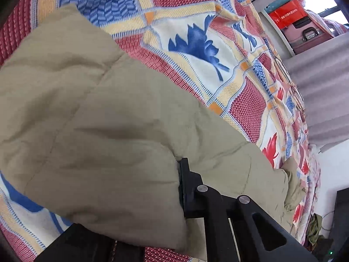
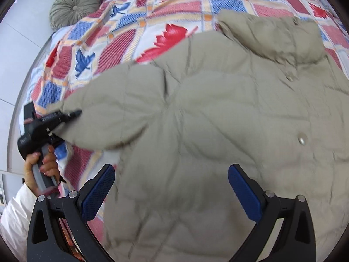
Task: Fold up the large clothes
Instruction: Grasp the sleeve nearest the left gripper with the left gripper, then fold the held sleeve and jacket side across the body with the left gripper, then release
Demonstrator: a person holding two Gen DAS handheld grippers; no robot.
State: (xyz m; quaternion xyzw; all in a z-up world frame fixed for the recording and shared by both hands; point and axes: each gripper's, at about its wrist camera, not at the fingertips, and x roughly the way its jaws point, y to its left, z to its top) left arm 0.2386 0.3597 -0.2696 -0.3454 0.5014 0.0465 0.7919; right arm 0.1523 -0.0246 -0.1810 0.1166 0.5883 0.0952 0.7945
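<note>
— Two grippers, one garment. What sits at the far left?

— In the right wrist view, a hand [image 2: 43, 163] in a white sleeve [image 2: 15, 207] holds the left gripper [image 2: 75, 113] by its handle. Its jaws are clamped on the tip of the puffer jacket's sleeve [image 2: 113, 118]. The left wrist view shows the same: one black finger [image 1: 185, 181] pressed into a fold of beige cloth, the other hidden under it.

— And the jacket itself?

— The beige puffer jacket [image 2: 207, 131] lies spread on the bed, on a patterned blanket [image 2: 109, 32] with red and blue leaves. Its collar [image 2: 272, 37] points to the far side, and two snap buttons [image 2: 302, 139] show on the front, right of centre.

— The other gripper?

— The right gripper [image 2: 172, 196] hovers over the jacket's body, jaws wide, blue pads [image 2: 98, 194] well apart, nothing between them but the cloth below. Whether they touch it, I cannot tell.

— Anything else?

— A round green cushion [image 2: 72, 6] at the blanket's far left edge. In the left wrist view, a red bag [image 1: 288, 15] on a shelf at the right.
</note>
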